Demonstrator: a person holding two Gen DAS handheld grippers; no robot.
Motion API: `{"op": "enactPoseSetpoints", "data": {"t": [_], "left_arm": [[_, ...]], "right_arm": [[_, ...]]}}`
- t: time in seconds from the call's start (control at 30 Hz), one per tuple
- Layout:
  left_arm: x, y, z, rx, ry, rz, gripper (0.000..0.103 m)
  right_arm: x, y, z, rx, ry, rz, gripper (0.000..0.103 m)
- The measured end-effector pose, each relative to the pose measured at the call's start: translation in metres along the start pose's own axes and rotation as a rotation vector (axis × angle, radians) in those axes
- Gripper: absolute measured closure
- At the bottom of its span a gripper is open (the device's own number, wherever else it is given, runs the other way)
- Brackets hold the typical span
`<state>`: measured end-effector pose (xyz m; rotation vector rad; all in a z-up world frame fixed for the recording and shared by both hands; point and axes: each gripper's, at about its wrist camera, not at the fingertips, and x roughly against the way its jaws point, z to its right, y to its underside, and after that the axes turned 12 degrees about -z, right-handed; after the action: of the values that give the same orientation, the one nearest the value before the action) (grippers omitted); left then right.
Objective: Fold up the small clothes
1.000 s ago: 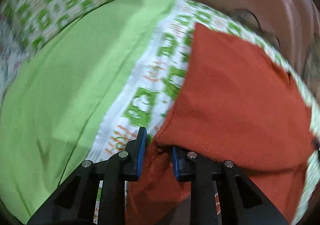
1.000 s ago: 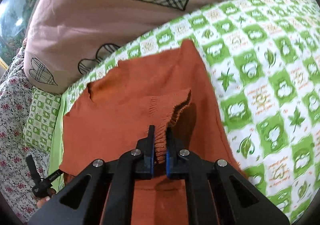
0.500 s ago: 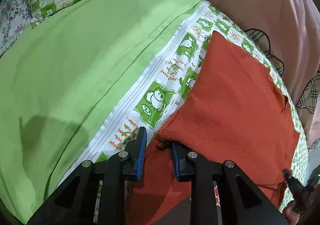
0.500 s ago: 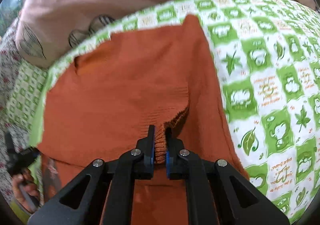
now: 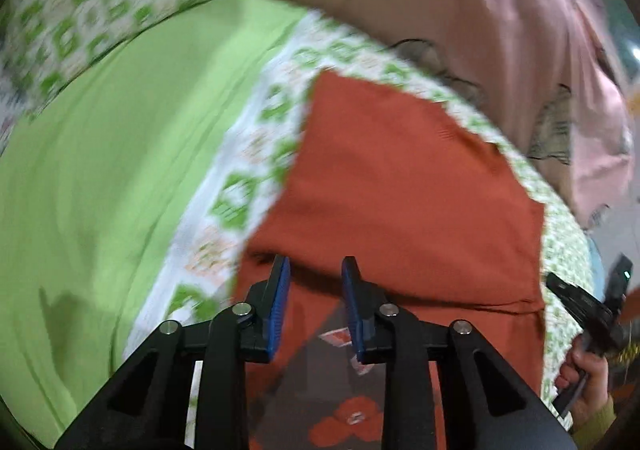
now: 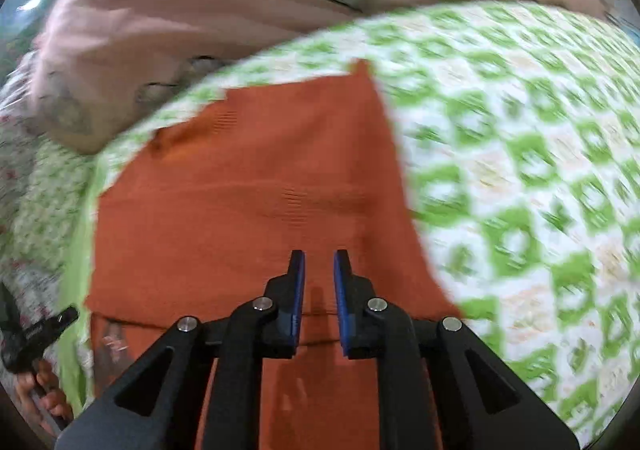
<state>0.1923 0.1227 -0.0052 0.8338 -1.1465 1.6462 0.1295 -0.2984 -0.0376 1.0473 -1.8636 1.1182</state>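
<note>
The rust-orange garment (image 5: 404, 186) is matt knitted cloth with a fine ribbed texture. The left claw (image 5: 316, 306) and right claw (image 6: 319, 302) are matt black plastic with shiny metal rivets (blue ridged pads inside). The green bedsheet (image 5: 112, 154) is smooth woven cotton; the pink quilt (image 6: 168, 10) looks soft.

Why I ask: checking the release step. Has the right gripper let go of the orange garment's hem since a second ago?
Yes. The right gripper now has its jaws apart and empty; the hem has dropped flat onto the orange garment on the green-patterned sheet.
</note>
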Motion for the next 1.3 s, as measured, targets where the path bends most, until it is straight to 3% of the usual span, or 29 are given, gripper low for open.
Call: {"op": "enactPoseSetpoints", "data": {"t": [0.1, 0.2, 0.23, 0.3, 0.4, 0.43, 0.5, 0.77, 0.87, 0.97, 1.07, 1.2, 1.3], "left_arm": [[-0.022, -0.017, 0.010, -0.009, -0.052, -0.035, 0.075], [-0.058, -0.028, 0.004, -0.008, -0.099, -0.110, 0.076], [-0.068, -0.026, 0.000, -0.012, -0.108, -0.135, 0.081], [-0.064, -0.024, -0.002, -0.028, -0.109, -0.122, 0.082], [-0.043, -0.015, -0.003, -0.038, -0.103, -0.114, 0.079], [-0.033, -0.006, -0.006, -0.038, -0.110, -0.111, 0.069], [-0.015, 0.010, -0.012, -0.036, -0.117, -0.103, 0.061], [0.022, 0.106, -0.060, -0.020, -0.091, -0.221, 0.052], [0.021, 0.141, -0.075, -0.011, -0.032, -0.301, 0.049], [0.024, 0.170, -0.074, -0.028, 0.017, -0.316, 0.045], [0.024, 0.193, -0.069, -0.053, 0.093, -0.360, 0.044], [0.032, 0.216, -0.071, -0.085, 0.127, -0.354, 0.048], [0.032, 0.219, -0.074, -0.081, 0.153, -0.366, 0.061]], "right_arm": [[-0.022, -0.008, -0.017, 0.035, -0.056, -0.058, 0.087], [-0.051, -0.012, -0.010, -0.014, 0.026, -0.128, 0.087], [-0.056, -0.011, -0.001, -0.043, 0.029, -0.137, 0.088], [-0.051, -0.009, 0.012, -0.086, -0.012, -0.126, 0.089], [-0.027, -0.001, 0.015, -0.070, -0.003, -0.108, 0.087], [-0.019, 0.003, 0.017, -0.066, -0.020, -0.099, 0.086], [0.001, 0.015, 0.023, -0.057, -0.061, -0.088, 0.082], [0.051, 0.084, 0.031, 0.022, -0.079, -0.128, 0.073], [0.059, 0.108, 0.036, 0.014, -0.081, -0.155, 0.071], [0.067, 0.140, 0.044, -0.003, -0.066, -0.187, 0.069], [0.073, 0.165, 0.057, -0.051, -0.062, -0.208, 0.069], [0.086, 0.196, 0.076, -0.106, -0.058, -0.216, 0.069], [0.089, 0.217, 0.085, -0.134, -0.067, -0.239, 0.069]]}}
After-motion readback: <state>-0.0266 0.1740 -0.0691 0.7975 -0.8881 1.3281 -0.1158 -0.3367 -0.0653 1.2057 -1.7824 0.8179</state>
